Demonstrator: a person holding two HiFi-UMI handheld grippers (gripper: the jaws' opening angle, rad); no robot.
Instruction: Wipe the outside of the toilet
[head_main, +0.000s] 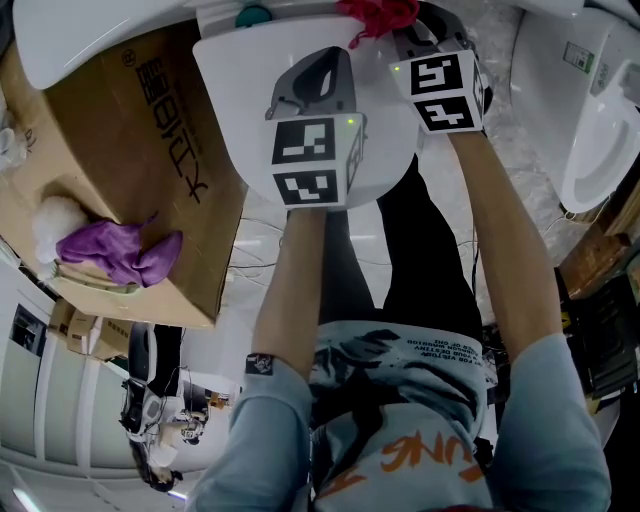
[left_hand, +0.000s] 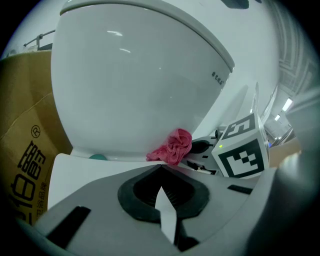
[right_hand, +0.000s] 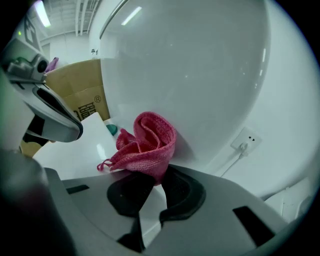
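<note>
The white toilet fills the space ahead of you, its rounded body rising over a flat white ledge. On your left a big cardboard box stands just beside it, with a purple cloth lying on its top.

Your left gripper hovers over the flat ledge with its jaws brought together tip to tip and nothing between them. Your right gripper is just beside it, a little further forward (its marker cube shows clearly in the left gripper view). Its jaws are clamped on the pink cloth, which bunches up out of the tips in a loose fold.

The cloth sits right where the curved body meets the flat ledge, pressed against the curved white surface. One stray corner trails out to the left over the ledge. A small teal piece pokes out at that same seam, to the left of the cloth and apart from it.
</note>
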